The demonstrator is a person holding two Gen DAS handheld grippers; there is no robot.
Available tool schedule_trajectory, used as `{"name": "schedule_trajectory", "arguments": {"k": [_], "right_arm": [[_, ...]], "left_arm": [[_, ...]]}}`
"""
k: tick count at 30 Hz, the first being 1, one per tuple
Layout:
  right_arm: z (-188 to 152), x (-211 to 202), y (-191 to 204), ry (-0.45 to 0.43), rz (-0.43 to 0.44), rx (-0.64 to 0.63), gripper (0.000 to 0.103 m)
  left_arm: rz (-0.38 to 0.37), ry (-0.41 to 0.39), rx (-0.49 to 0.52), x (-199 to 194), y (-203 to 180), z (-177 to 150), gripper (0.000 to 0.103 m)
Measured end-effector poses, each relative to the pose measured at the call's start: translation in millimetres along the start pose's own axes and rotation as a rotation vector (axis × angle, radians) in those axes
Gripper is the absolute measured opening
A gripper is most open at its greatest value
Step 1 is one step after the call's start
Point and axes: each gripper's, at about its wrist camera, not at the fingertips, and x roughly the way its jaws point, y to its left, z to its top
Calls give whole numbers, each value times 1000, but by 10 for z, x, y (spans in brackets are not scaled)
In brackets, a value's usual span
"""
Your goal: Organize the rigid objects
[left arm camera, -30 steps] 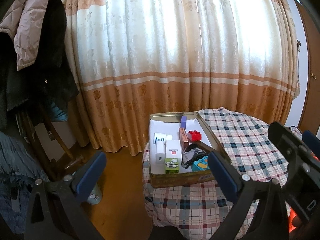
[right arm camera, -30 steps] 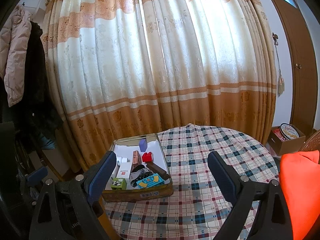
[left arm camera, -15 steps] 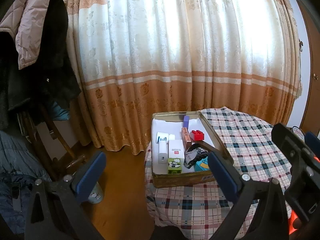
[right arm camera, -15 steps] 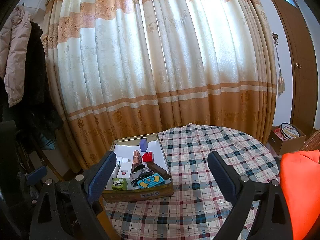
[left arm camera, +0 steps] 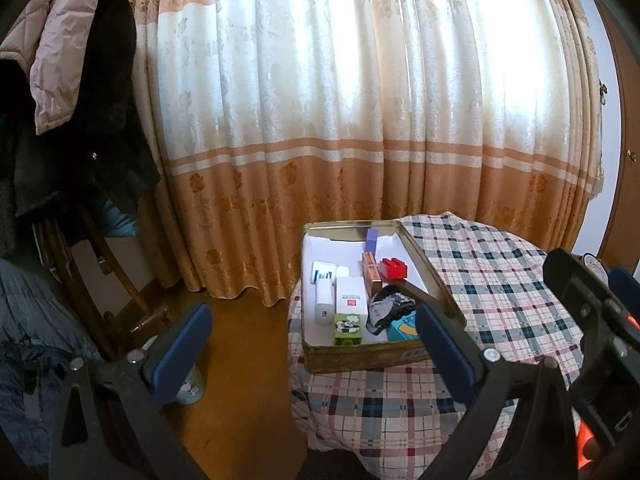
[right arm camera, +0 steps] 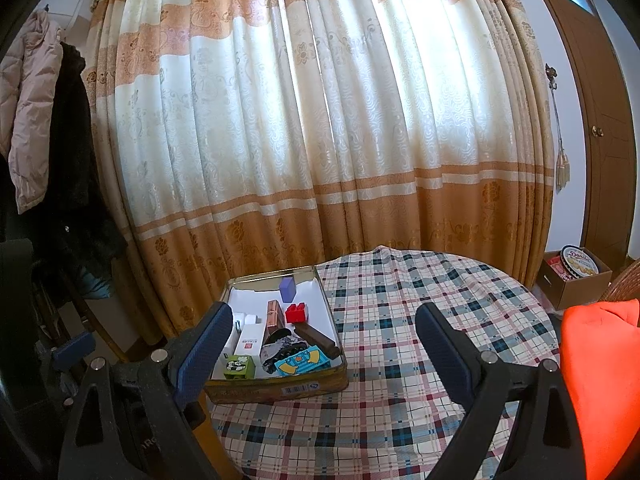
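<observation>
Tin (right arm camera: 276, 389) sits at the table's (right arm camera: 400, 360) left edge, ahead of both spread, empty claws — left gripper (left arm camera: 312, 348) and right gripper (right arm camera: 320, 342). Its long axis runs away from them; the left looks nearer — likelier to reach first.

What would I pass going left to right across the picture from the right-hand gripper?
Hanging pink jacket → metal tin of small items → checked tablecloth → orange cloth, with a cardboard box on the floor behind it.
</observation>
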Motion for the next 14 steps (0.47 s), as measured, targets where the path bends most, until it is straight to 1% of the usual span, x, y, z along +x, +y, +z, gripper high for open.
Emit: {"name": "schedule_trajectory", "arguments": {"k": [6, 14], "right_arm": [[-5, 4, 6, 7, 1, 0, 95], [-11, 10, 4, 13, 0, 2, 95]], "left_arm": [[-45, 33, -25, 36, 27, -32, 103], [-31, 31, -27, 53, 15, -26, 103]]}}
